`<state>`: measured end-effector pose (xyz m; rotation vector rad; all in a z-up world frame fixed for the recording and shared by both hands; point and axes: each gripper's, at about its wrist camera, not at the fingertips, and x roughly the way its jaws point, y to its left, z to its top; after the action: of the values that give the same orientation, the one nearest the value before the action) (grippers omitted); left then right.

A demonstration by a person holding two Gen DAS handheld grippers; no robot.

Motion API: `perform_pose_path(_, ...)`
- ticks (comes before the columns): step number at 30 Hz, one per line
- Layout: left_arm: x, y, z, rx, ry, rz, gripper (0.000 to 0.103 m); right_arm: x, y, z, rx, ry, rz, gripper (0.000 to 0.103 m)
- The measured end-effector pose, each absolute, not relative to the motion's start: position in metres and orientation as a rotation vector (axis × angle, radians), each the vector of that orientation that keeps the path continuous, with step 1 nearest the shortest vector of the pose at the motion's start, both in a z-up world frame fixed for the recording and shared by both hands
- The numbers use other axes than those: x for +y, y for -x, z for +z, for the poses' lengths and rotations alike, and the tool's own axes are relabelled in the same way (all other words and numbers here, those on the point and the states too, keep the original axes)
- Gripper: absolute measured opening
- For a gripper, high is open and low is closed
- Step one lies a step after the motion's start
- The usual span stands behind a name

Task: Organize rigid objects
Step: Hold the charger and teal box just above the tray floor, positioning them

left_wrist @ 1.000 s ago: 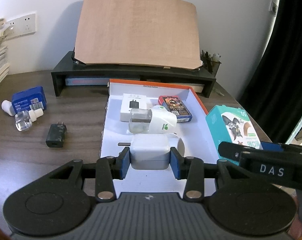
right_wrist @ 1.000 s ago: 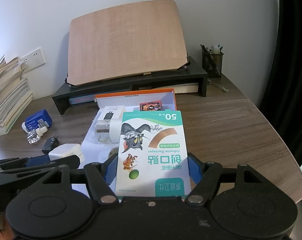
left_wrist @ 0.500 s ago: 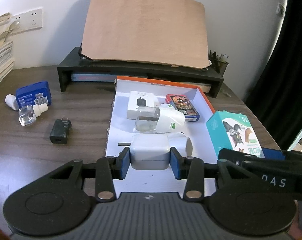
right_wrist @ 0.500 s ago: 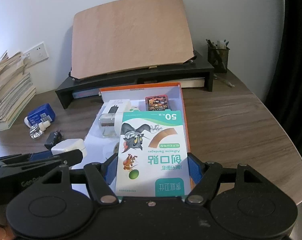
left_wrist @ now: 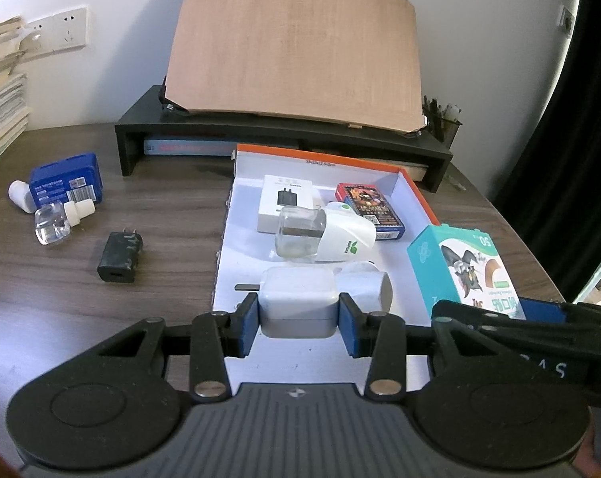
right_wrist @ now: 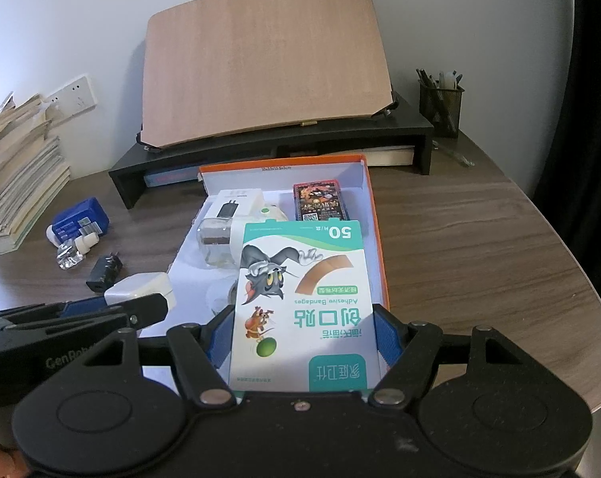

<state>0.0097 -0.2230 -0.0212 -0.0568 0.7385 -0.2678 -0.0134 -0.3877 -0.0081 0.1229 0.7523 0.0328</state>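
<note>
My left gripper (left_wrist: 299,312) is shut on a white charger block (left_wrist: 297,298) and holds it over the near end of the open orange-rimmed white box (left_wrist: 416,193). My right gripper (right_wrist: 303,338) is shut on a teal adhesive bandage box (right_wrist: 300,302) over the box's near right side (right_wrist: 382,263); that bandage box also shows in the left wrist view (left_wrist: 466,269). Inside the box lie a white adapter carton (left_wrist: 285,203), a card pack (left_wrist: 368,209) and a white device with a clear cap (left_wrist: 324,235).
On the desk to the left lie a black plug adapter (left_wrist: 121,257), a clear bottle (left_wrist: 53,227) and a blue box (left_wrist: 67,185). A black shelf riser (left_wrist: 284,141) bearing a wooden board stands behind. A pen cup (right_wrist: 440,105) stands at the back right, stacked books (right_wrist: 17,183) at the far left.
Both grippers have drawn back and risen slightly with their loads; the box and desk items look farther away. Neither grip has changed.
</note>
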Motion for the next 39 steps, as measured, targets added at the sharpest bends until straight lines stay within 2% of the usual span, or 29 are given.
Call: perform_pose_path(39, -0.229, -0.025, -0.03, 0.761, 0.039, -0.285, 0.042, -0.392, -0.001, -0.017, 0.779, -0.131, 0.005, 0.084)
